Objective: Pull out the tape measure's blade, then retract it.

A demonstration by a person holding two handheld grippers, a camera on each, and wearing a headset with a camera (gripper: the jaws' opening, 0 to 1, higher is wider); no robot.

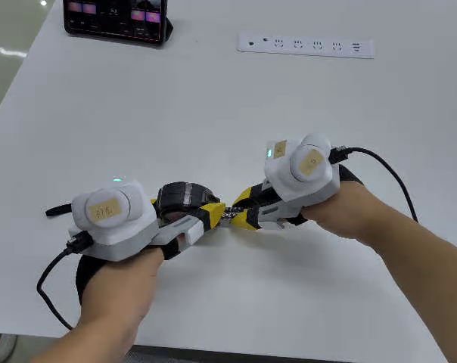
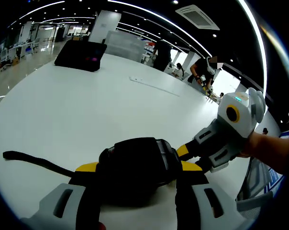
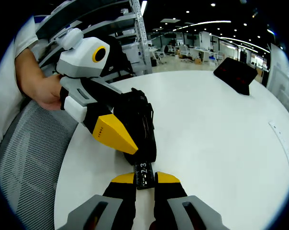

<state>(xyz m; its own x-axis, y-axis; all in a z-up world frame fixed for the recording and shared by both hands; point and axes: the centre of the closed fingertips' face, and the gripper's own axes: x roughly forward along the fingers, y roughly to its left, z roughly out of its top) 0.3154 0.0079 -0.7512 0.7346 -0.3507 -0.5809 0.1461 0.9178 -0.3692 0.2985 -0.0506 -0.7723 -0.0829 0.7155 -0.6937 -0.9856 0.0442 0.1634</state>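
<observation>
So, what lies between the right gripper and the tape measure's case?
A short stretch of the black blade, printed with numbers, runs from the case to the right gripper, as the right gripper view shows.

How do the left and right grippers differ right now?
The left gripper clamps the black tape measure case; the right gripper pinches only the blade at its tip. The left gripper's jaws stand wide around the case; the right gripper's are nearly together. Both are shut on something, low over the table.
</observation>
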